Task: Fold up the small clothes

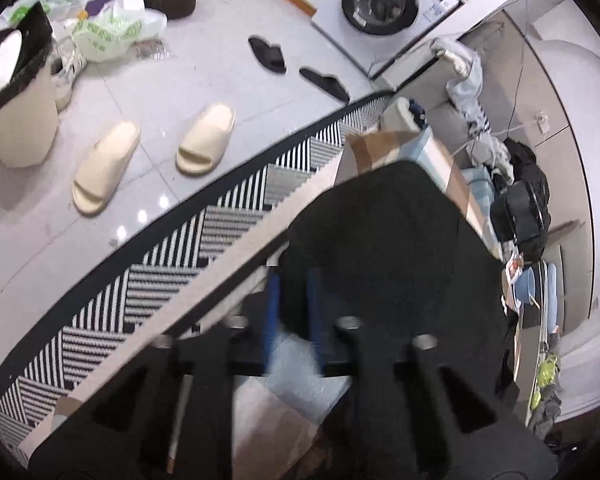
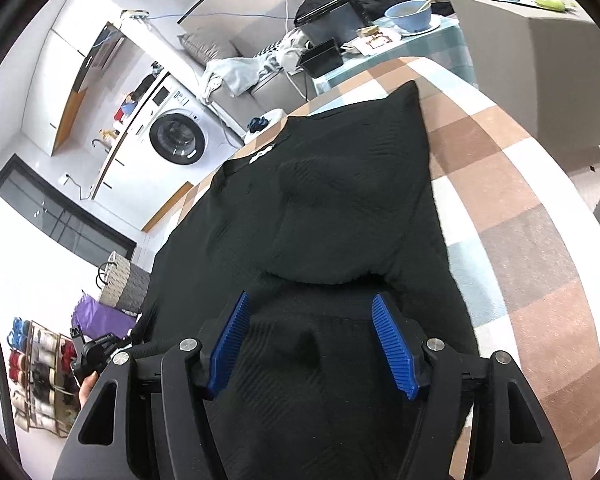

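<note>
Checked brown, white and pale-blue tablecloth (image 2: 512, 184): black knitted garment (image 2: 320, 200) laid flat, long axis running straight away from my right tongs (image 2: 320, 340), spread wide, empty, directly over its near edge. Left tongs (image 1: 292, 304): nearly closed on a dark fold, apparently.

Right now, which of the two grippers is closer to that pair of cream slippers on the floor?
Left. The left gripper hangs at the table edge above the striped rug, beside the cream slippers. The right gripper sits over the black garment, mid-table.

Black knit garment (image 2: 340, 208) spread on checkered tablecloth (image 2: 532, 216).
</note>
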`<state>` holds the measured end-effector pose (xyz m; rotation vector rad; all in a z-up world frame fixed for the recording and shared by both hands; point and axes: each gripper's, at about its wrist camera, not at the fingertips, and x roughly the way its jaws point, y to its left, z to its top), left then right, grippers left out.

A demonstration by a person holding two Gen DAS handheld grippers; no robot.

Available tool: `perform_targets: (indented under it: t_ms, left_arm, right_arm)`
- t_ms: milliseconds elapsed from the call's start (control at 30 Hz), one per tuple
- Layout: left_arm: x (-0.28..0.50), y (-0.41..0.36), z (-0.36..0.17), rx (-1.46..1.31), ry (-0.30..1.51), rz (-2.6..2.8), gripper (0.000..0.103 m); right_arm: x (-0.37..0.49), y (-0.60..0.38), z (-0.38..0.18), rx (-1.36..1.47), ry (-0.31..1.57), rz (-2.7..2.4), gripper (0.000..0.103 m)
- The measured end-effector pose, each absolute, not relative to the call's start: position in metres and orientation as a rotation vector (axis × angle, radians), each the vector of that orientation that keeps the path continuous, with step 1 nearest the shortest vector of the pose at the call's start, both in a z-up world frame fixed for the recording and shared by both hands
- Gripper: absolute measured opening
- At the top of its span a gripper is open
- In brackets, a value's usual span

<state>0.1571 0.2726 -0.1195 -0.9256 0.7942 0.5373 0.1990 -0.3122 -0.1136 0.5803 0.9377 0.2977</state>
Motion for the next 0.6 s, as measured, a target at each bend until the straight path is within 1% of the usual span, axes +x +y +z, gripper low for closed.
perform_targets:
  t_ms: [133,200,300,400,467,533,567,600]
  left_arm:
    - [0.160,0.260,-0.089,-0.798,0.730,0.552,0.003]
    - [0.169,0.247,-0.063,-0.709,0.688,0.546,0.003]
    - [0.196,0.212,-0.015,-0.529,0.616,0.487,0.003]
    - [0.229,0.151,0.029,-0.346,0.561,0.324,0.003]
    - [0.251,0.104,0.041,-0.274,0.575,0.150,0.003]
    - [0.266,0.068,0.040,-0.252,0.619,-0.012,0.003]
    - [0.273,0.048,0.033,-0.248,0.669,-0.133,0.005]
    - [0.276,0.036,0.028,-0.248,0.703,-0.184,0.012]
  right_arm:
    - [0.196,-0.315,-0.117,0.596,0.945,0.294,0.065]
    - [0.194,-0.315,-0.118,0.601,0.943,0.295,0.065]
    - [0.191,-0.318,-0.118,0.611,0.937,0.293,0.065]
    - [0.189,-0.320,-0.119,0.618,0.935,0.294,0.065]
    - [0.187,-0.322,-0.118,0.623,0.930,0.291,0.065]
    - [0.186,-0.326,-0.118,0.627,0.929,0.285,0.065]
    - [0.185,-0.329,-0.118,0.630,0.929,0.280,0.065]
    - [0.184,-0.331,-0.118,0.629,0.928,0.276,0.065]
